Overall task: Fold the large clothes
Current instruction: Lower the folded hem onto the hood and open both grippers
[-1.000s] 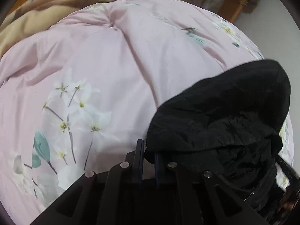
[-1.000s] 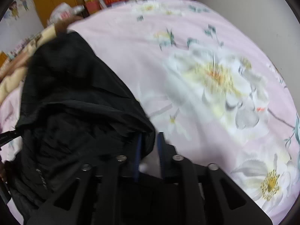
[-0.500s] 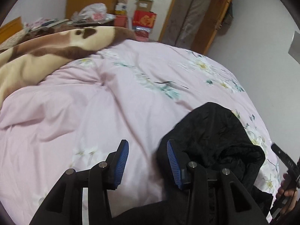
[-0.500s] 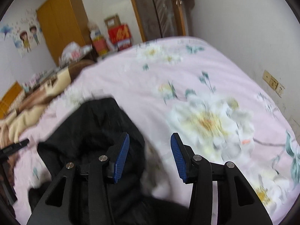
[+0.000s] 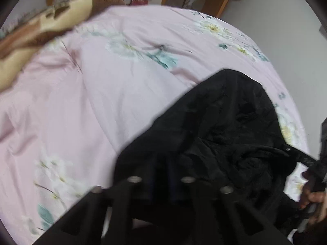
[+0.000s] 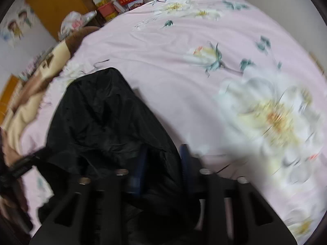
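The black garment [image 5: 220,126] lies bunched on the pink floral bed [image 5: 114,94], near its right side and well apart from the tan-and-brown blanket [image 5: 40,28] at the far left. Its long axis runs away from the person, from the crumpled near edge under both tools to a rounded far end. The left tool [image 5: 161,185] sits on the near left corner of the cloth, its jaws brought together with black fabric pinched between them, though blur and the dark cloth hide the exact bite. The right tool [image 6: 163,163] is at the near right edge; its jaws are closing, with a fold of the garment [image 6: 102,118] between the blue pads [image 6: 185,159] and seemingly pressed by them. In the left wrist view the person's other hand [image 5: 312,196] shows at the right margin, so the two tools stand near each other across the garment's short width. Everything that matters lies ahead: the bulk of the cloth stretches far from both tools, neither nearer than the other, each owning its own corner. My judgement is that the coming move is a lift of the near edge toward the far end, or a pull back to spread it, and that an uneven rise would twist the fold along that axis.
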{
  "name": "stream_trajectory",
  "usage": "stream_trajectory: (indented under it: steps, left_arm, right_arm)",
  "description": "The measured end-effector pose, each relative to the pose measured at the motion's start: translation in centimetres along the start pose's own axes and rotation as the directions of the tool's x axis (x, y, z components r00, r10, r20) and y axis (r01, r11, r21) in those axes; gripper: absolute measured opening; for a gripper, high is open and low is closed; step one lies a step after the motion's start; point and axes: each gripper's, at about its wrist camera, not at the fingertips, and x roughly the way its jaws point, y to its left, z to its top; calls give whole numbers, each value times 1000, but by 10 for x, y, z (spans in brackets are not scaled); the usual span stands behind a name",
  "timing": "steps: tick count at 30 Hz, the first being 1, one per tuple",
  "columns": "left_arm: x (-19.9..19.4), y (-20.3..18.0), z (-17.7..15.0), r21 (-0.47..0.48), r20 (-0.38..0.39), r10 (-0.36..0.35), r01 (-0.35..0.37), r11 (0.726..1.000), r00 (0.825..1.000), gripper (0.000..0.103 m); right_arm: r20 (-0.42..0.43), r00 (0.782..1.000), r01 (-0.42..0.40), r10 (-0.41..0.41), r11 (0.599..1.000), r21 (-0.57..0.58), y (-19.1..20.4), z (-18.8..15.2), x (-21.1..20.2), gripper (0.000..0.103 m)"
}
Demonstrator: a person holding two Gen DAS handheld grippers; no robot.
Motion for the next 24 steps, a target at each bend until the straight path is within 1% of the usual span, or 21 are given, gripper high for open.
stream_trajectory:
  steps: [1, 2, 3, 5, 6, 8, 10, 11, 12, 14, 15, 17, 19, 21, 22, 23, 24]
  left_arm:
    - [0, 0, -3, -6, -4, 10, -10, 1000, 1000, 0]
    - [-1, 0, -5, -3, 5, 19, -19, 1000, 1000, 0]
    - [-4, -1, -8, 5, 17, 21, -21, 1000, 1000, 0]
    - [-12, 1, -13, -3, 36, 40, -40, 999, 999, 0]
    - [-17, 2, -17, -9, 46, 34, -34, 999, 998, 0]
    - [-31, 5, -23, -17, 80, 59, -58, 998, 995, 0]
    - [-48, 4, -30, 10, 121, 78, -80, 997, 990, 0]
    - [-54, 6, -33, 5, 126, 83, -84, 996, 989, 0]
    - [-59, 9, -36, -4, 117, 65, -65, 998, 991, 0]
    - [-64, 13, -40, -41, 119, 29, -24, 999, 992, 0]
    - [-66, 14, -40, -47, 129, 23, -17, 999, 991, 0]
    - [-68, 13, -37, -54, 168, 60, -52, 997, 984, 0]
    - [-67, 8, -31, 8, 183, 65, -68, 998, 981, 0]
    - [-63, 4, -20, 48, 191, 105, -116, 992, 976, 2]
    - [-59, 4, -13, 57, 187, 82, -95, 994, 979, 4]
    - [-53, 4, -4, 57, 171, 44, -54, 997, 984, 8]
    - [-45, 6, 5, 44, 137, -5, -2, 999, 991, 22]
  right_arm:
    - [5, 1000, 1, 0, 1000, -19, 2, -4, -2, 14]
    - [20, 1000, 8, -7, 999, -44, 6, -7, -5, 10]
    - [34, 999, 20, -17, 998, -63, 8, -11, -8, 8]
    - [59, 998, 33, -28, 995, -93, 14, -19, -17, 6]
    - [77, 996, 53, -45, 993, -107, 16, -23, -22, 6]
    - [119, 990, 85, -68, 987, -140, 21, -32, -34, 6]
    - [160, 984, 108, -80, 979, -175, 26, -40, -50, 6]
    - [188, 978, 130, -92, 971, -201, 29, -46, -58, 6]
    - [206, 974, 136, -91, 967, -217, 31, -49, -64, 6]
    - [223, 972, 125, -70, 961, -246, 35, -56, -75, 5]
    - [220, 972, 135, -79, 957, -256, 35, -57, -75, 6]
    - [201, 975, 142, -92, 957, -254, 35, -55, -70, 6]
    - [192, 977, 145, -96, 953, -265, 36, -54, -66, 6]
    - [179, 978, 153, -104, 946, -287, 36, -56, -60, 6]
    - [175, 979, 157, -108, 942, -296, 35, -56, -56, 6]
    - [174, 980, 149, -101, 944, -293, 33, -55, -54, 6]
    - [177, 980, 136, -87, 948, -287, 31, -55, -53, 6]
